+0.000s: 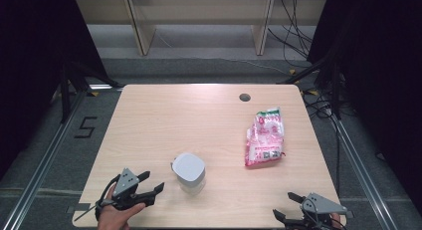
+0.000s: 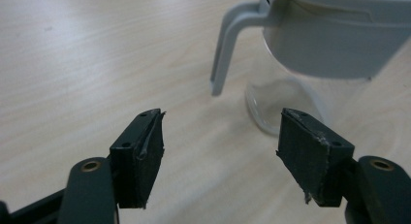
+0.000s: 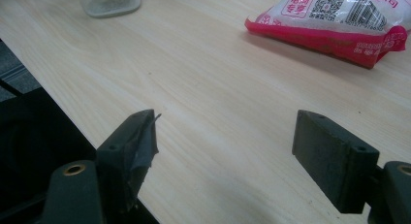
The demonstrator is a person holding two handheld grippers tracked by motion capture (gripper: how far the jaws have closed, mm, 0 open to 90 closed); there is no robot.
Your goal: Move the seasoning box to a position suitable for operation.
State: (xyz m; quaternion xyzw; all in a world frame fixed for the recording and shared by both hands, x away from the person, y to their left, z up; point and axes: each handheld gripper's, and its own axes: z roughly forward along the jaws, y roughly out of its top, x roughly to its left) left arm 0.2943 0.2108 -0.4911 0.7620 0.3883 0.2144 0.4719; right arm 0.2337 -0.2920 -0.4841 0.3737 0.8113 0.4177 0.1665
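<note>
We aim left gripper (image 1: 151,182), jaws spread, empty, at jar (image 1: 189,172) handle (image 2: 228,44), our 1 o'clock; approach level, centre handle between pads.

A lab recording bay: black curtains (image 1: 30,51), loose cables (image 1: 298,36), metal floor rails (image 1: 45,155) around one bare table (image 1: 199,105).

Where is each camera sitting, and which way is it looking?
High view: above the table's near edge, looking forward and down; left tongs in a hand, right tongs.
Left gripper view: on the left tongs, facing the jug; both black jaws show, open.
Right gripper view: on the right tongs, facing the pink bag; jaws open.
Shared: all three see the jug.
</note>
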